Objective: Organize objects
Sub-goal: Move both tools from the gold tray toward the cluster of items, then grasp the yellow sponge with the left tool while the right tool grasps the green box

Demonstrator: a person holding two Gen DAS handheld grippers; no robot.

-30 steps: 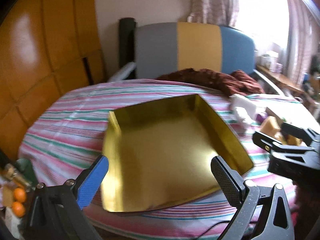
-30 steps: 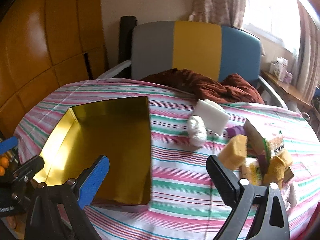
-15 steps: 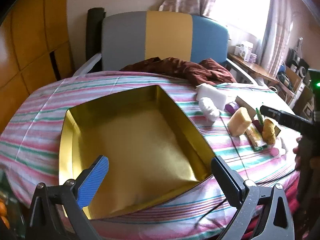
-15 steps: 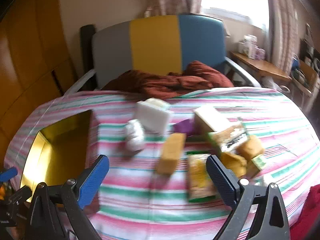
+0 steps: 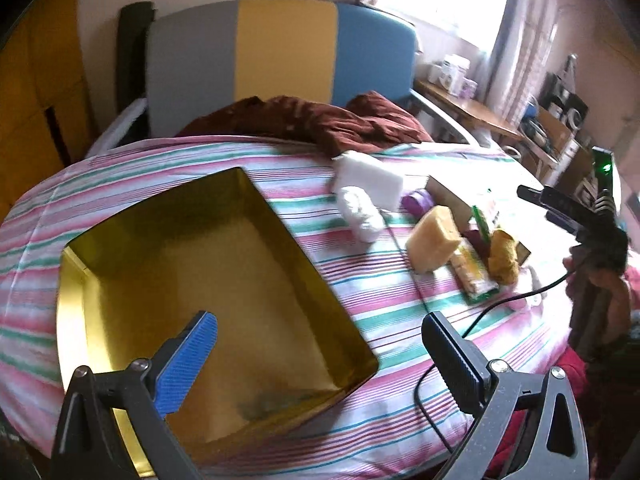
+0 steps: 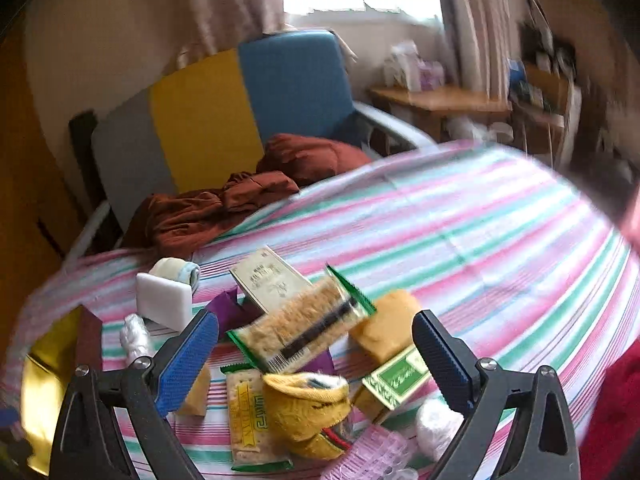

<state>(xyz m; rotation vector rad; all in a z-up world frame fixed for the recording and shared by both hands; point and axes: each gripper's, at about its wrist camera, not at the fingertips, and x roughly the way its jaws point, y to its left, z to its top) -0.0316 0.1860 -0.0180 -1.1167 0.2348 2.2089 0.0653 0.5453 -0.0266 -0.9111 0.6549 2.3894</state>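
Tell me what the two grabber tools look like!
Each gripper has one bright blue ribbed finger and one black ribbed finger on dark grey triangular brackets with silver bolts. A thin black cable trails across the striped cloth. A green light glows on the right one.

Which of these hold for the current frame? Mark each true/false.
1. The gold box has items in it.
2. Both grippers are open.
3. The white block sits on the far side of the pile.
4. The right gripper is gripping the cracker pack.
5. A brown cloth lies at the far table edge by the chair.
1. False. The gold box holds none of the pile's items.
2. True. The left gripper and the right gripper both have their jaws apart.
3. True. The white block lies beyond the snacks.
4. False. It hovers open above the cracker pack, with nothing gripped.
5. True. The brown cloth lies in front of the chair.
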